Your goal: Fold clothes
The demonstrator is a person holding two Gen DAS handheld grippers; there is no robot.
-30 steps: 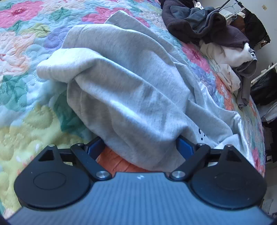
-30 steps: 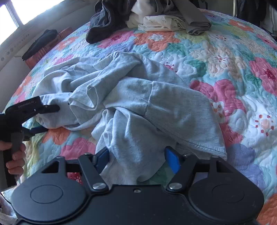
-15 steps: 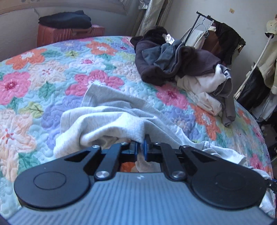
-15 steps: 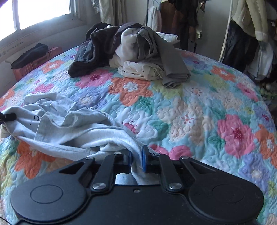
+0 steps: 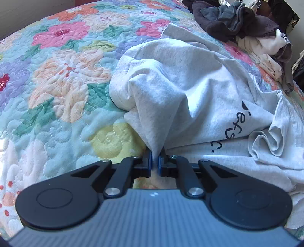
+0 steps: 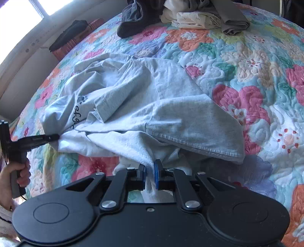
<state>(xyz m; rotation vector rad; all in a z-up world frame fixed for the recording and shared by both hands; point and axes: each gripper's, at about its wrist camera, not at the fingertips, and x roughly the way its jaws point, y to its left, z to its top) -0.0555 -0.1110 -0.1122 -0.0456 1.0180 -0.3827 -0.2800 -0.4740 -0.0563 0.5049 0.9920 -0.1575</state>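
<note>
On my left wrist cam the left gripper (image 5: 155, 164) is pinched tight on a bunched fold of the grey t-shirt (image 5: 190, 91), which is lying crumpled on the floral quilt (image 5: 62, 98). Over on the right wrist cam the right gripper (image 6: 150, 175) has just been closing and now it's clamped on the shirt's near edge, with the pile of clothes (image 6: 182, 17) way at the back.

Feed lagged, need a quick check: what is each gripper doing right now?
Left gripper: closed on the light grey cotton T-shirt.
Right gripper: closed on the same shirt's fabric.
</note>
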